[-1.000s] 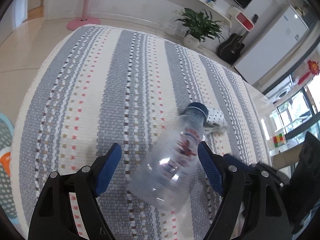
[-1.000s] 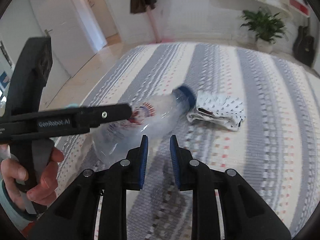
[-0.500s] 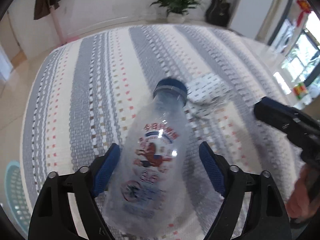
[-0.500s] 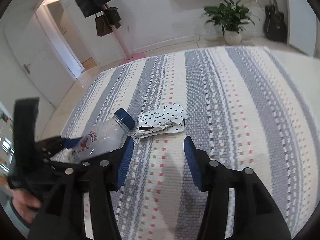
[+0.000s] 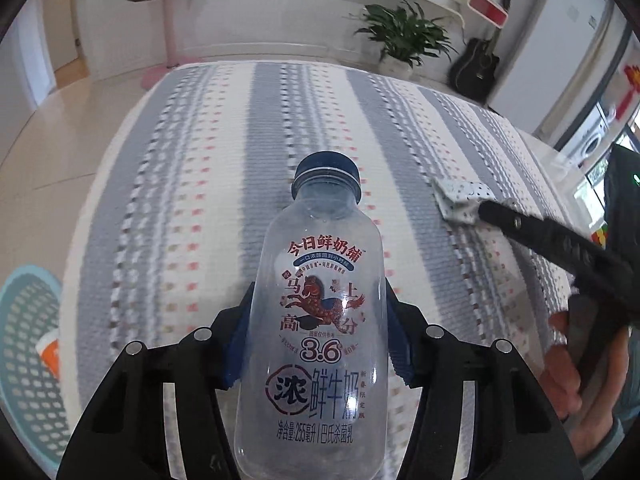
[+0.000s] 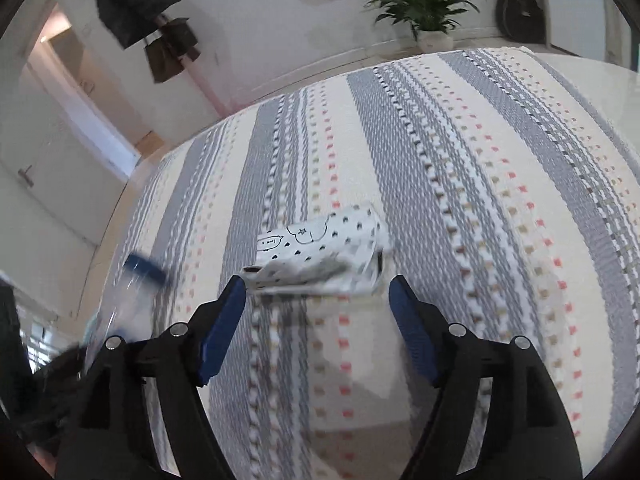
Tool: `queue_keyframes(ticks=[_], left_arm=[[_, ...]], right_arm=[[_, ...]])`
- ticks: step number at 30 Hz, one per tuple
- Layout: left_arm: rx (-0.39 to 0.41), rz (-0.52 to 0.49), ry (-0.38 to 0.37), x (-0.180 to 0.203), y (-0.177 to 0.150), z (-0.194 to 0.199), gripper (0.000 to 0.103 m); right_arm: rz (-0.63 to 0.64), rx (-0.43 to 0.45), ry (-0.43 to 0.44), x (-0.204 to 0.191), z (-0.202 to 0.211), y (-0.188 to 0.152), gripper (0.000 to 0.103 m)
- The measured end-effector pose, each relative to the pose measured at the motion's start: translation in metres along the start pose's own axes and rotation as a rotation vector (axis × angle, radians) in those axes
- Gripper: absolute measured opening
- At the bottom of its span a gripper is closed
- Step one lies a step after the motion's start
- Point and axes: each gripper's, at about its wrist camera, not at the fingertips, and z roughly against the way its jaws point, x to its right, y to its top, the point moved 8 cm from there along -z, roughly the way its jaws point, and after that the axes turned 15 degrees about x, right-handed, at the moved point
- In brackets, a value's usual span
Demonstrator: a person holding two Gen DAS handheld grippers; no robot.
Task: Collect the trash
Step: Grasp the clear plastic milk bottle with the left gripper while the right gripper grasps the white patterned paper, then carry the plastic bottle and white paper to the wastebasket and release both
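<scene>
A clear plastic milk bottle [image 5: 324, 216] with a dark blue cap stands between the blue pads of my left gripper [image 5: 318, 320]. The jaws are closing and the pads press on its sides. A crumpled white packet [image 6: 320, 248] with black dots lies on the striped rug [image 6: 480, 200]. My right gripper [image 6: 316, 284] sits just short of the packet, its jaws opening wide, with the packet's near edge between the fingertips and untouched. In the left wrist view one black right finger [image 5: 540, 236] reaches over the packet [image 5: 460, 200]. The bottle [image 6: 136, 280] is a blur at the left of the right wrist view.
A teal mesh basket [image 5: 28, 340] holding something orange stands off the rug's left edge. A person's hand [image 5: 560, 360] holds the right gripper. A potted plant [image 5: 404, 36], a black guitar [image 5: 476, 68] and a pink coat stand [image 5: 168, 40] line the far wall.
My left jaws have closed in on the bottle, which now points straight along the fingers. My right jaws have spread from nearly shut to wide and moved up to the dotted packet.
</scene>
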Motion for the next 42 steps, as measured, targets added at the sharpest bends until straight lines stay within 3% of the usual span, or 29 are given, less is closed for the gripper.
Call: queue_keyframes(ticks=[7, 10, 14, 15, 19, 20, 21, 25, 32, 36, 39, 42], left_arm=[[0.007, 0.050, -0.018, -0.027, -0.005, 0.016, 0.054], [0.019, 0.065, -0.020, -0.038, -0.005, 0.022, 0.054], [0.043, 0.089, -0.016, -0.049, 0.000, 0.031, 0.054], [0.051, 0.088, -0.012, -0.051, 0.001, 0.033, 0.054], [0.068, 0.095, 0.004, -0.059, 0.000, 0.039, 0.054], [0.071, 0.102, 0.008, -0.061, -0.001, 0.042, 0.054], [0.077, 0.109, 0.014, -0.065, 0.000, 0.043, 0.054], [0.099, 0.140, 0.035, -0.083, 0.003, 0.055, 0.054], [0.173, 0.199, 0.081, -0.124, 0.013, 0.096, 0.053], [0.232, 0.251, 0.121, -0.161, 0.021, 0.131, 0.053], [0.269, 0.301, 0.191, -0.201, 0.022, 0.159, 0.053], [0.251, 0.372, 0.245, -0.240, 0.011, 0.177, 0.053]], right_arm=[[-0.046, -0.007, -0.024, -0.011, -0.018, 0.010, 0.081], [-0.098, -0.020, 0.012, -0.014, -0.022, 0.013, 0.083], [-0.119, -0.015, -0.003, -0.013, -0.027, 0.017, 0.083], [-0.102, -0.014, -0.019, -0.013, -0.029, 0.018, 0.079], [0.087, 0.007, -0.162, -0.024, -0.040, 0.017, 0.029], [0.123, 0.011, -0.168, -0.028, -0.041, 0.015, 0.024], [0.147, 0.015, -0.152, -0.035, -0.041, 0.012, 0.016], [0.169, 0.041, -0.067, -0.061, -0.033, 0.008, 0.006], [0.240, 0.066, 0.105, -0.137, -0.006, 0.004, 0.005], [0.281, 0.092, 0.209, -0.198, 0.017, 0.003, 0.005], [0.310, 0.093, 0.292, -0.251, 0.031, -0.003, 0.005], [0.349, 0.060, 0.375, -0.313, 0.040, -0.025, 0.005]])
